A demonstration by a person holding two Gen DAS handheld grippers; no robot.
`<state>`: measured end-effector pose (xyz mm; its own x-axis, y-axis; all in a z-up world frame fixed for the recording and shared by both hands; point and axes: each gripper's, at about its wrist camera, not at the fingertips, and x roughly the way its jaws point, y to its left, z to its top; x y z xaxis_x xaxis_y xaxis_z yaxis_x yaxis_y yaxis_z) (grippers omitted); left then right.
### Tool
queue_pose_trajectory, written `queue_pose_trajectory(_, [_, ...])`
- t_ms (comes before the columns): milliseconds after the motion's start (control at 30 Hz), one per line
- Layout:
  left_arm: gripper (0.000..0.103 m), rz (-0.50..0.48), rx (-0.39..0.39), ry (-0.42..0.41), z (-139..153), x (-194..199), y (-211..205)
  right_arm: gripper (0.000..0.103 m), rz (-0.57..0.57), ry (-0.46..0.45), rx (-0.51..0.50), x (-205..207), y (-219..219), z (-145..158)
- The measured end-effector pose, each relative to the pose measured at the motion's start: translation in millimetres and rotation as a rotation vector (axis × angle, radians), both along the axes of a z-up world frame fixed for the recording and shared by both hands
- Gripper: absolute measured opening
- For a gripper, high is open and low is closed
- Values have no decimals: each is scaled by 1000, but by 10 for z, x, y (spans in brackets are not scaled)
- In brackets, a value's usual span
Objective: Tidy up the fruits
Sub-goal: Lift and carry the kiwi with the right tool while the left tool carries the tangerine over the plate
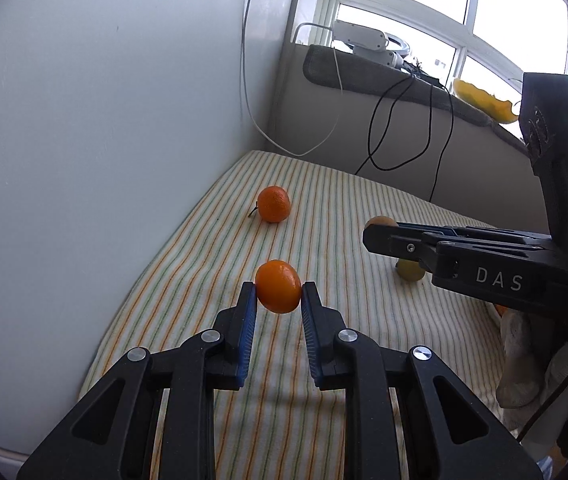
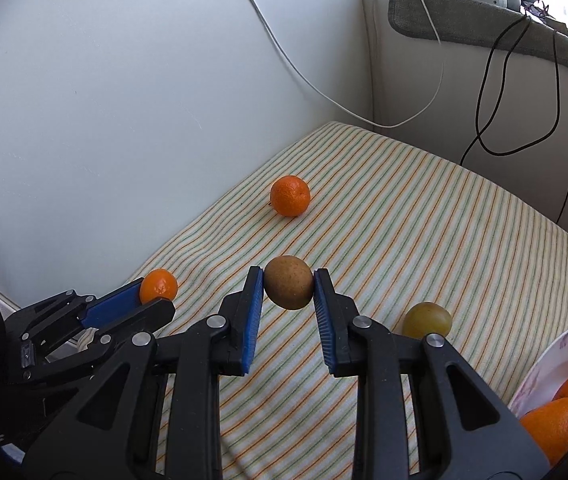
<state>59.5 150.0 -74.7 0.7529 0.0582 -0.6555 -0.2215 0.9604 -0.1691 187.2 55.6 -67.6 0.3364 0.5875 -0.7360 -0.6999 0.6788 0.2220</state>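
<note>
Up close, left gripper (image 1: 278, 289): an orange (image 1: 278, 286) is squeezed tight between the blue pads, up off the cloth (image 1: 203, 264).
Right gripper (image 2: 288, 283): a brown fruit (image 2: 288, 282) is pinched the same way.
Bowl (image 2: 544, 364): seen at the right edge, with oranges (image 2: 560, 424) inside.
Green fruit (image 2: 427, 319): laid on the cloth beside the bowl.
Far orange (image 2: 290, 195): left alone near the wall (image 2: 123, 100).

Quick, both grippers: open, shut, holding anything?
Left gripper: shut on a tangerine, lifted off the striped cloth.
Right gripper: shut on a brown fruit, also off the cloth.
</note>
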Motion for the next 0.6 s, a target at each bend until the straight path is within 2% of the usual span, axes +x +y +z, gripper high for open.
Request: queue_pose_trajectory(600, [21,-157,0,-83,373,10,-692,26,-76,-73,84,-348,-962,556])
